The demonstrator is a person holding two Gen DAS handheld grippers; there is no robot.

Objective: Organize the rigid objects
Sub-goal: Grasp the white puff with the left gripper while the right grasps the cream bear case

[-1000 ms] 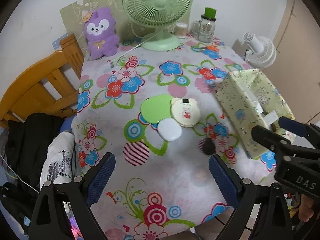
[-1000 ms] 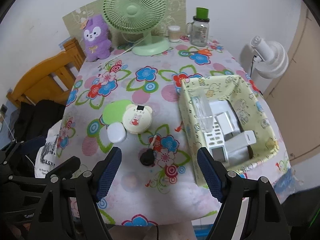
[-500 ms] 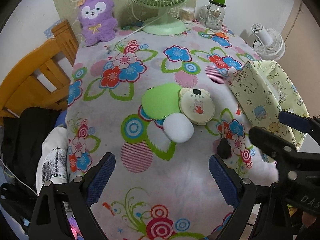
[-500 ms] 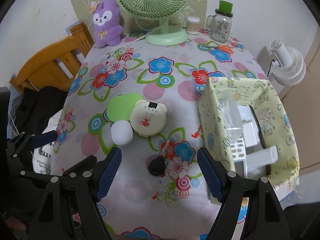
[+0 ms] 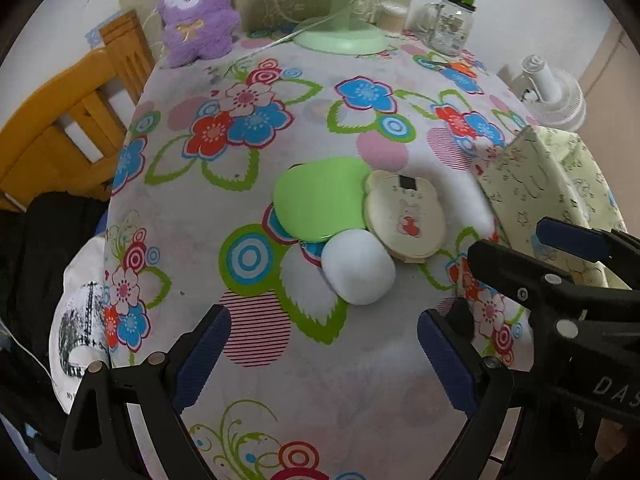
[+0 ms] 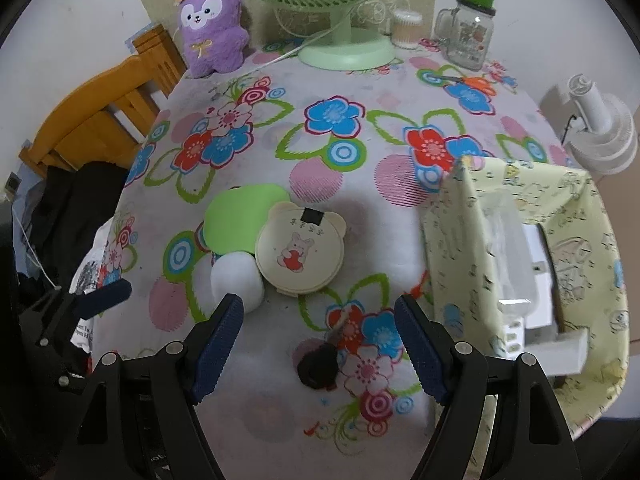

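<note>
On the flowered tablecloth lie a green round case [image 5: 320, 202] [image 6: 236, 222], a cream bear-shaped case [image 5: 406, 220] [image 6: 300, 256] and a white rounded case [image 5: 358, 266] [image 6: 236, 280], all touching. A small black object [image 6: 318, 368] lies just in front of my right gripper [image 6: 320, 344], which is open and empty. My left gripper [image 5: 320, 354] is open and empty, a little short of the white case. A yellow patterned fabric box [image 6: 532, 272] [image 5: 552, 184] at the right holds white items.
At the back stand a green fan [image 6: 344, 48], a purple plush toy [image 6: 212, 24], a glass jar with a green lid [image 6: 468, 36] and a small cup [image 6: 406, 28]. A wooden chair [image 6: 100, 112] is at the left, a white fan [image 6: 600, 128] at the right.
Both grippers have moved forward and lower toward the table. The cases and the black object look larger and nearer. Nothing on the table has moved.
</note>
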